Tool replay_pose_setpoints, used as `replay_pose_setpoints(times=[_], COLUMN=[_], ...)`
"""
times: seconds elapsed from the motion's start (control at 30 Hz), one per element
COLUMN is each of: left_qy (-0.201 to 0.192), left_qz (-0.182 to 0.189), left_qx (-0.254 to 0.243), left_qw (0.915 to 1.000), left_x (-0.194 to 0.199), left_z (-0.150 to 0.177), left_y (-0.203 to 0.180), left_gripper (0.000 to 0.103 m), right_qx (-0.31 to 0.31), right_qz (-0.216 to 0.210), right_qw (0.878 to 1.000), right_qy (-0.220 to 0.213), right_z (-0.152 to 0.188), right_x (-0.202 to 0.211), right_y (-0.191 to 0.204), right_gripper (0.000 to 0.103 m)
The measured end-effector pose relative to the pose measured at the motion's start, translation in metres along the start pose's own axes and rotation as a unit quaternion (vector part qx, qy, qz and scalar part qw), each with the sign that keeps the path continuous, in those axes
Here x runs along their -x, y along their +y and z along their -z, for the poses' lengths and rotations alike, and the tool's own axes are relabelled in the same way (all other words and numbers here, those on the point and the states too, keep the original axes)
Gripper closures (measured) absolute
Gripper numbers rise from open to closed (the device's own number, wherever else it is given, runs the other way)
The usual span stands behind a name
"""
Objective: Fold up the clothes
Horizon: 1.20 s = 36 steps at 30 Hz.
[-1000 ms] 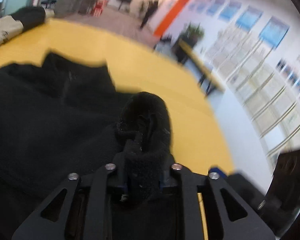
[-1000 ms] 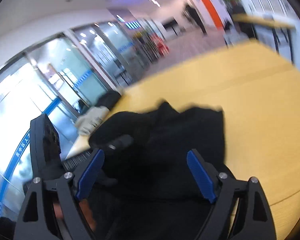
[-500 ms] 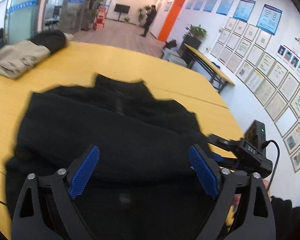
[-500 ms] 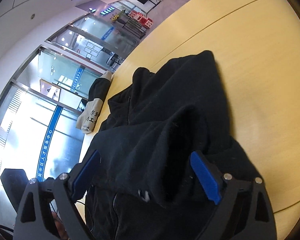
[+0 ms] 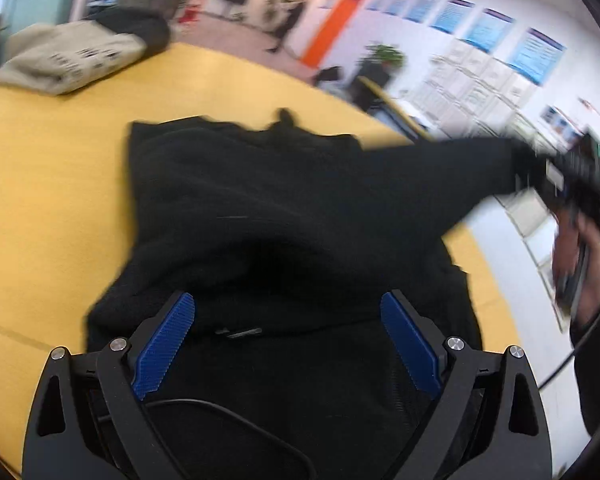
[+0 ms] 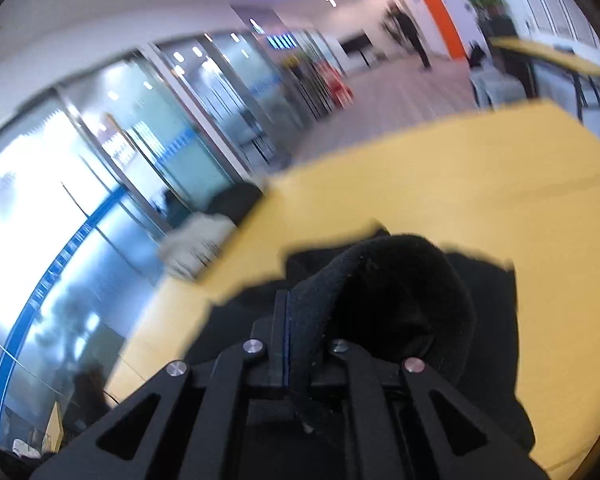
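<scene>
— How many garments do I have in front of me?
— 1 black jacket (image 5: 284,208) on the yellow tabletop (image 5: 52,216), plus 2 folded garments at the far corner: 1 beige (image 5: 66,60), 1 dark (image 5: 136,28).
— And my grippers?
— 2: the left gripper (image 5: 288,344) with 2 blue-padded fingers (image 5: 164,344), and the right gripper (image 6: 300,332).
— Tabletops?
— 2, counting 1 narrow table (image 6: 552,56) across the room.

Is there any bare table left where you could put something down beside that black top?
Yes. Bare yellow table lies left of the black garment, up to the folded beige garment. More lies beyond it. The near middle is crowded with cloth.
</scene>
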<state>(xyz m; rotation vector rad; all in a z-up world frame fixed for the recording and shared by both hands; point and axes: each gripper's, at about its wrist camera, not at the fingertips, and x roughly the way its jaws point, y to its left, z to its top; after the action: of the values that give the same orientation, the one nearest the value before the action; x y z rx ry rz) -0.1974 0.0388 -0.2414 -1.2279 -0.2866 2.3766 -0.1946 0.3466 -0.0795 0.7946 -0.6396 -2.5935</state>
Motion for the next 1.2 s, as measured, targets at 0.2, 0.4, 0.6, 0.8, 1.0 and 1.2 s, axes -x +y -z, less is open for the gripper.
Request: replay_pose_setpoints(times=[0.2,0.4,0.6,0.8,1.0,1.2], left_qy=[0.021,0.01,0.01,-0.003,-0.074,0.047], left_qz=[0.031,-0.006,-0.047,-0.033,-0.023,-0.047], left_qx=[-0.005,0.014,0.029,-0.081,-0.137,-0.109], left_qw=[0.9993,0.9998,0.9984,0.9962,0.9875,0.9918], left_x=[-0.021,-0.023,-0.018,0.023,0.022,-0.083], left_z=[0.012,0.015,0.014,0.004,-0.033,-0.018], left_y=[0.025,0.057,0.08,0.023,-0.025,0.004], left_gripper=[0.015,0.073,0.1,0.025,0.0,0.008], right_qx=[-0.072,-0.136,-0.095,-0.016,0.088,0.092], right_qz=[0.069,0.113,0.104,0.179,0.199,0.189], right_qw=[0.993,0.973,0.98,0.975,0.976,0.967], right_qy=[0.059,0.15,0.142,0.128,0.027,0.143], right_z=[0.033,0.116,0.136,0.101,0.064,0.084], right_x=[-0.027,-0.048,-0.034,0.003,0.048,-0.071], right_y=[-0.077,-0.163,-0.16,-0.125,-0.068,-0.077], right_gripper=[0.099,0.099,0.1,0.069,0.023,0.032])
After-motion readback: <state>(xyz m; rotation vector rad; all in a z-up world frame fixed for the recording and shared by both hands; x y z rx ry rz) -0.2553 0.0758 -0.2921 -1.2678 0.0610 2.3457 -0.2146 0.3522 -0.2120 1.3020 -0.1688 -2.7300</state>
